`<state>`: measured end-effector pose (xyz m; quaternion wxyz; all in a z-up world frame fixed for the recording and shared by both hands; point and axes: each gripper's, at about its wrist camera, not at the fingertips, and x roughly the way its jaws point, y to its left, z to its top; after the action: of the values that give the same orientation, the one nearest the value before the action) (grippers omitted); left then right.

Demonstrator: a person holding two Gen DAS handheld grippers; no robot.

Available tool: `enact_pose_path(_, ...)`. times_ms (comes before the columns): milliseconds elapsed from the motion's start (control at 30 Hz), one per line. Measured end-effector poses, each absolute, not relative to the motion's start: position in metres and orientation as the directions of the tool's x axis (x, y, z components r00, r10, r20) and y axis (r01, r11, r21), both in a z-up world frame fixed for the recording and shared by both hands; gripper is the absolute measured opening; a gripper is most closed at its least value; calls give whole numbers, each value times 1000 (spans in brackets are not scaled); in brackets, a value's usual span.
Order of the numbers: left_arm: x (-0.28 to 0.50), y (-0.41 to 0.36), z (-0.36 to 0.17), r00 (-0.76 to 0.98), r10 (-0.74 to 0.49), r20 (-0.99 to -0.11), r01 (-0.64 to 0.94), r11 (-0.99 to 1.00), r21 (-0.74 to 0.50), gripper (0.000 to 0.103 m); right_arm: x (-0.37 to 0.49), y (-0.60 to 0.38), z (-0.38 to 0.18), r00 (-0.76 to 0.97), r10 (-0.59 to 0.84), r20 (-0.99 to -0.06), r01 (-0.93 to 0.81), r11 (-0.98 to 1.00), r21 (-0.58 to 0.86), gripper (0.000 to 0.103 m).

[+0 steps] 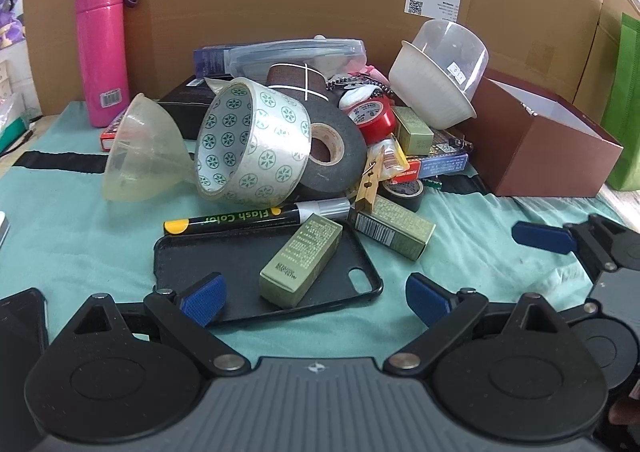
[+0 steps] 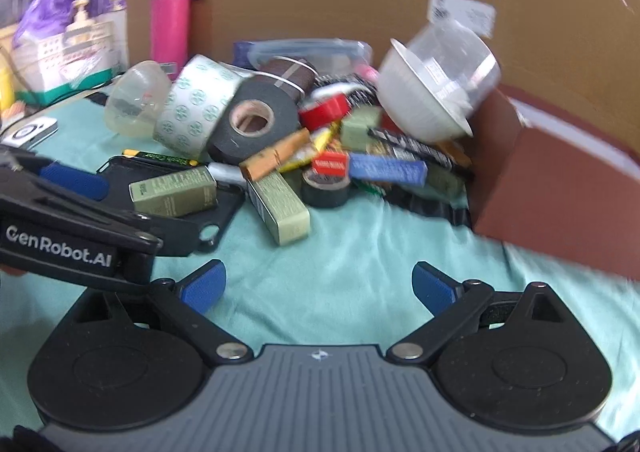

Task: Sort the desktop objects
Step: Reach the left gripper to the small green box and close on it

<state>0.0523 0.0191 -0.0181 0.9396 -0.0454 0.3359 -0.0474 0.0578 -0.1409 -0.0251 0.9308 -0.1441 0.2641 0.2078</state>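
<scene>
The sorting looks barely begun, judging by the layout: the pile [image 1: 320, 140] sits heaped at the centre of the green cloth [image 1: 80, 236], and the brown box [image 1: 552, 148] at 3 o'clock shows a white, seemingly bare interior, though its floor is hidden; nearly everything seems left to do.

The left gripper [image 1: 316, 294] has its jaws spread wide, holding nothing; its left pad hangs over the near edge of the phone case [image 1: 240, 268], and a green carton [image 1: 300, 260] lies on that case at 12 o'clock, just ahead. The right gripper [image 2: 318, 286] is likewise wide apart and empty, over bare cloth, with the pile at 12 o'clock and the box at 2 o'clock.

The pile is a loose jumble; a patterned tape roll [image 1: 256, 140] leans on a black roll [image 1: 332, 152], with a clear funnel [image 1: 140, 148] on its side at 9 o'clock of them; a marker [image 1: 240, 218] lies along the case's far edge; a second carton [image 1: 394, 228] and a clothespin [image 1: 370, 182] lie at 1 o'clock; a red tape [image 1: 372, 116] and a white bowl [image 1: 432, 88] under a clear dome sit at the back. A pink flask [image 1: 102, 48] stands upright at 10 o'clock, apart from the heap. The right view is blurred, so finer detail there is uncertain.
</scene>
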Motion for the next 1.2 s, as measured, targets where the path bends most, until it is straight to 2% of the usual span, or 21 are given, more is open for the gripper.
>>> enact_pose_path(233,68,29,-17,758,-146,-636,82,988,-129,88,81,-137,-20,743,379,-551,-527,840,-133,97)
enact_pose_path(400,80,31,-15,746,-195,-636,127,980,-152,62,94,-129,-18,731,422,-536,-572,807,-146,94)
enact_pose_path(467,81,31,-15,747,-192,-637,134,981,-139,52,98,-126,-20,722,435,-538,-593,790,-157,79)
enact_pose_path(567,80,31,-16,737,-218,-640,167,976,-140,44,100,-128,-22,708,456,-540,-608,783,-135,72)
enact_pose_path(700,84,29,-18,729,-228,-646,188,973,-131,44,104,-130,-26,694,469,-546,-616,780,-113,68)
enact_pose_path(767,87,29,-21,720,-225,-657,189,974,-127,44,107,-129,-29,687,463,-560,-616,780,-110,57)
enact_pose_path(833,89,29,-24,723,-230,-652,199,972,-122,43,108,-128,-33,679,462,-571,-618,779,-105,51)
enact_pose_path(900,88,30,-25,727,-224,-649,197,974,-116,34,109,-128,-33,674,471,-569,-621,779,-90,45)
enact_pose_path(933,89,29,-25,728,-223,-648,196,974,-115,34,110,-129,-32,672,474,-569,-621,779,-84,39)
enact_pose_path(1000,89,29,-25,732,-220,-645,196,974,-110,33,110,-129,-32,666,481,-570,-626,776,-77,35)
enact_pose_path(1067,88,26,-25,738,-205,-643,189,977,-94,24,107,-128,-33,663,484,-571,-632,770,-81,28)
enact_pose_path(1200,85,29,-21,734,-212,-645,178,977,-118,23,101,-134,-31,662,487,-570,-627,776,-64,21)
